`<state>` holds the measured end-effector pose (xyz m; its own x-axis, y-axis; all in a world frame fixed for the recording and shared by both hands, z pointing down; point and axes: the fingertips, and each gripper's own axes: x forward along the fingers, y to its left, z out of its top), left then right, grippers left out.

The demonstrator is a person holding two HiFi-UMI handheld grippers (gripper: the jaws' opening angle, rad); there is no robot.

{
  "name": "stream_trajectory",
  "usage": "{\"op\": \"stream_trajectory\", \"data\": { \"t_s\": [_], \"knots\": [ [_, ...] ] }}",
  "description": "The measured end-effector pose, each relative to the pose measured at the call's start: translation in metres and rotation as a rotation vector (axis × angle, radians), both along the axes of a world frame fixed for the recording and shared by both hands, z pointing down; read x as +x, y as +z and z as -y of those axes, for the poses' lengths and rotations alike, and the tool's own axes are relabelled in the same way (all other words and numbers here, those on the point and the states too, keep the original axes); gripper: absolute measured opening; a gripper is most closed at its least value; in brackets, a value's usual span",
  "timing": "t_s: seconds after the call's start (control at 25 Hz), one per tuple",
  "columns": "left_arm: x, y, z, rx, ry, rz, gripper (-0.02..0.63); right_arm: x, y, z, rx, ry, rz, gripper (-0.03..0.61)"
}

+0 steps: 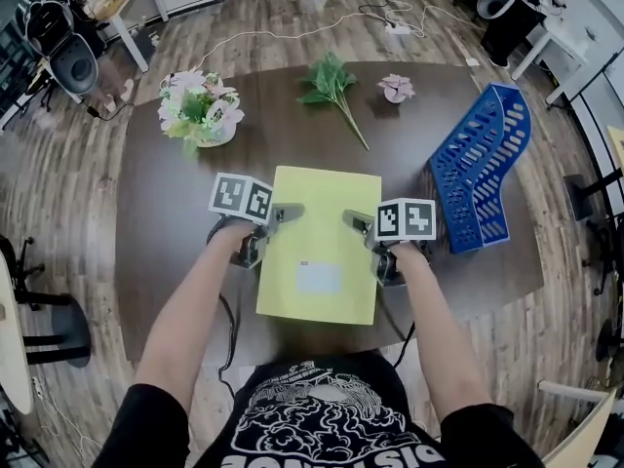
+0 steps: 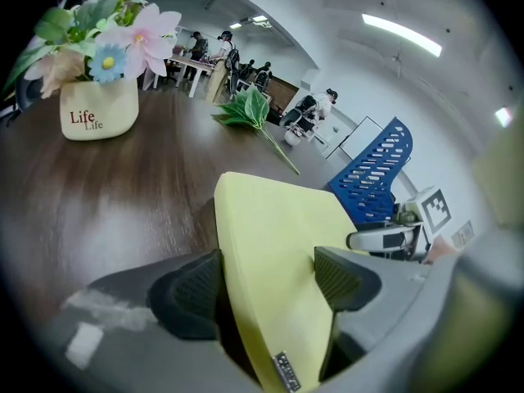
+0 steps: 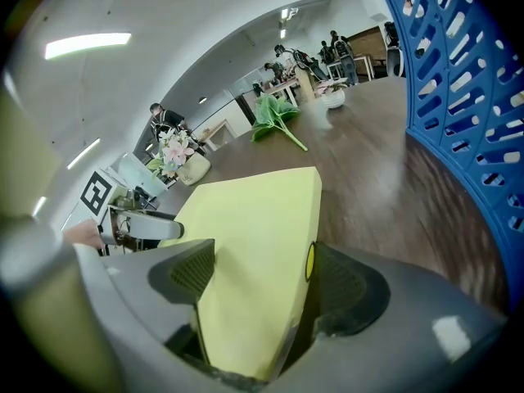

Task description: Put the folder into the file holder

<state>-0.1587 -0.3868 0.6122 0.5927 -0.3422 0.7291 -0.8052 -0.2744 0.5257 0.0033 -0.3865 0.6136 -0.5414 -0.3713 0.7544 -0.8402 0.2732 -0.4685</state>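
Note:
A thick yellow folder [image 1: 322,232] lies on the dark round table [image 1: 166,222] in front of me. My left gripper [image 1: 273,230] straddles its left edge: in the left gripper view the folder [image 2: 278,219] fills the gap, one pad under it and one on its top face. My right gripper [image 1: 370,244] straddles the right edge the same way, and the right gripper view shows the folder [image 3: 246,211] clamped between both pads. The blue slotted file holder [image 1: 478,164] lies on its side at the table's right, just beyond the right gripper.
A cream pot of flowers [image 1: 200,110] stands at the back left of the table. A green leafy sprig [image 1: 331,86] and a small pink flower [image 1: 396,88] lie at the back middle. Office chairs and desks ring the table on the wooden floor.

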Motion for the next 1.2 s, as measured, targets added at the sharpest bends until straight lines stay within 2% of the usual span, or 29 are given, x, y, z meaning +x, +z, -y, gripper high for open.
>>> {"op": "stream_trajectory", "data": {
  "t_s": [0.48,1.2],
  "knots": [
    [0.002,-0.01,-0.002,0.025,-0.001,0.012,0.37,0.002,-0.006,-0.002,0.009,0.002,0.007,0.377],
    [0.018,-0.093,0.008,0.288,0.093,0.025,0.368,0.017,-0.091,-0.002,0.29,0.058,-0.054,0.377]
  ]
}}
